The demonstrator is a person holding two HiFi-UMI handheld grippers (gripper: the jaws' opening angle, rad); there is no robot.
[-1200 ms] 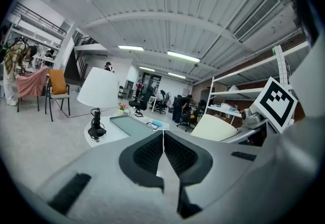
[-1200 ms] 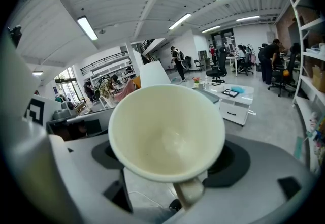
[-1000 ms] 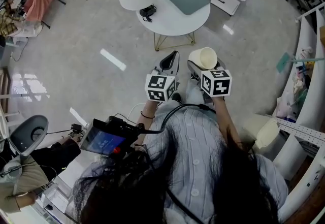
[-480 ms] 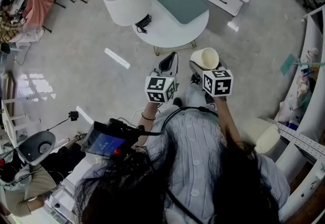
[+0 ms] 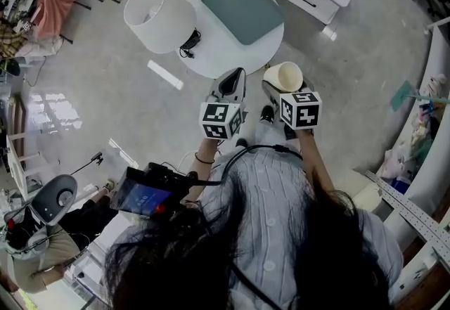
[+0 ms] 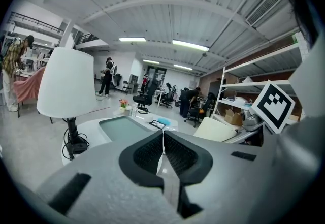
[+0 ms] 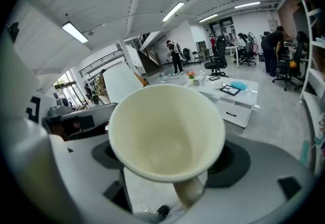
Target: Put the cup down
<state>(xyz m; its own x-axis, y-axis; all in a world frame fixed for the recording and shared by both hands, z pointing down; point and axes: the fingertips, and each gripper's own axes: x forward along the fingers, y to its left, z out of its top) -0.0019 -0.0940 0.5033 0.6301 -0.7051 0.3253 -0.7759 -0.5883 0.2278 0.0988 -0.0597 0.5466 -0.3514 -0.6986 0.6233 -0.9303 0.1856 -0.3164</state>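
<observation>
Cup (image 7: 167,134), cream and empty, is clamped between the jaws of the right claw (image 5: 280,89). Its mouth faces that claw's camera. It is held in the air just beside the near edge of the round white surface (image 5: 211,55). Left claw (image 6: 163,139) is pressed fully together on nothing, near the same edge. Lamp (image 5: 158,17) and green tray (image 5: 241,8) rest on the surface.

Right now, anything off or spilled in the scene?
Nothing spilled. Only oddity: the cup in the right gripper is tipped, mouth toward that gripper's camera, but looks empty. Lamp stands upright on the round table.
</observation>
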